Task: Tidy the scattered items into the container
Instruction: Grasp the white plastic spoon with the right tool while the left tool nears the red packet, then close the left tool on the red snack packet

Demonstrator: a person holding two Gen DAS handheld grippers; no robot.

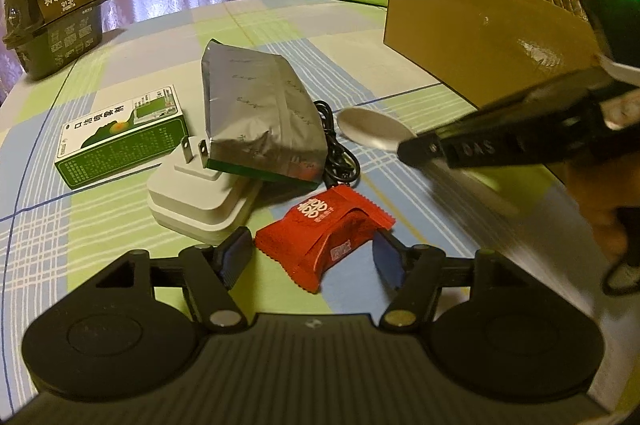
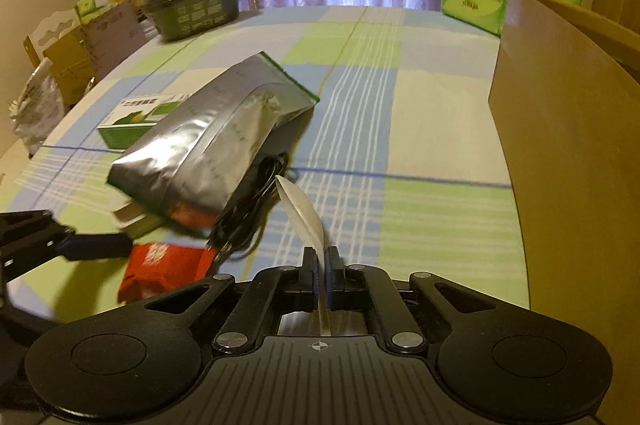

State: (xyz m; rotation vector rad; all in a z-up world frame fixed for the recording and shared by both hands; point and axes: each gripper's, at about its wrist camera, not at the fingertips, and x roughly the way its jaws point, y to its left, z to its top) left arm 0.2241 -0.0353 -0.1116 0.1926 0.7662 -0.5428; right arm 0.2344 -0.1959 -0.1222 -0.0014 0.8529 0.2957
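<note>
Jaws of the right gripper (image 2: 319, 257) pinch a white spoon (image 2: 302, 211) at frame centre; the left gripper (image 1: 310, 257) gapes around a red packet (image 1: 324, 231), lower centre.

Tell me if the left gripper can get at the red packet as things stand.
Probably yes. The left gripper is open, and the red packet lies on the table between its fingers with nothing over it. The right gripper, shut on the spoon, is off to the side.
</note>
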